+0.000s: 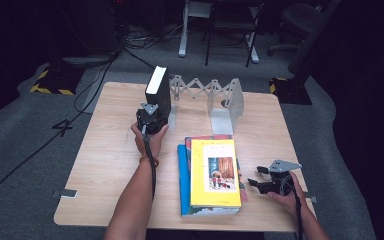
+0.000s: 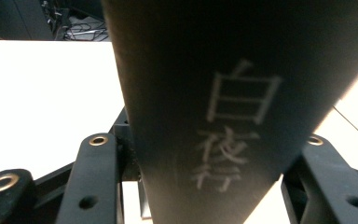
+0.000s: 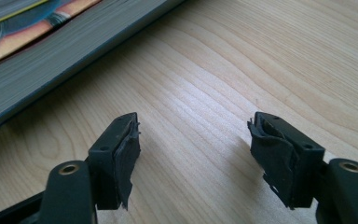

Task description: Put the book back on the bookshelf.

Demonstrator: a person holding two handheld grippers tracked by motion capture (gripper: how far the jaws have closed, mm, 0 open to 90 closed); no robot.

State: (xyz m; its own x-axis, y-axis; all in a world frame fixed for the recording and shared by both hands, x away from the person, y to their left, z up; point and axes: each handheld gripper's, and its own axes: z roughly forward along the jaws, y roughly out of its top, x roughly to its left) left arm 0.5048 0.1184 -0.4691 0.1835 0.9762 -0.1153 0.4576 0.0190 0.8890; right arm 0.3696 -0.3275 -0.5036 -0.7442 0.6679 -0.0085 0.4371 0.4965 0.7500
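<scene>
A thick black book (image 1: 159, 89) stands upright at the left end of a grey folding book rack (image 1: 202, 90); its spine with pale characters (image 2: 223, 93) rises between my left gripper's jaws. My left gripper (image 1: 155, 112) (image 2: 205, 149) straddles the book low down, with a thin gap at the left jaw, so its pads are not pressing. My right gripper (image 1: 256, 176) (image 3: 193, 144) rests low over the table, open, with bare wood between its torn pads. Left of it lies a flat stack of books with a yellow one (image 1: 215, 172) on top, whose page edges (image 3: 51, 65) show close by.
The wooden table (image 1: 115, 150) has room at its left and front left. The rack's right bookend (image 1: 227, 102) stands near the back middle. Cables run over the floor at the left, and chairs and stands are behind the table.
</scene>
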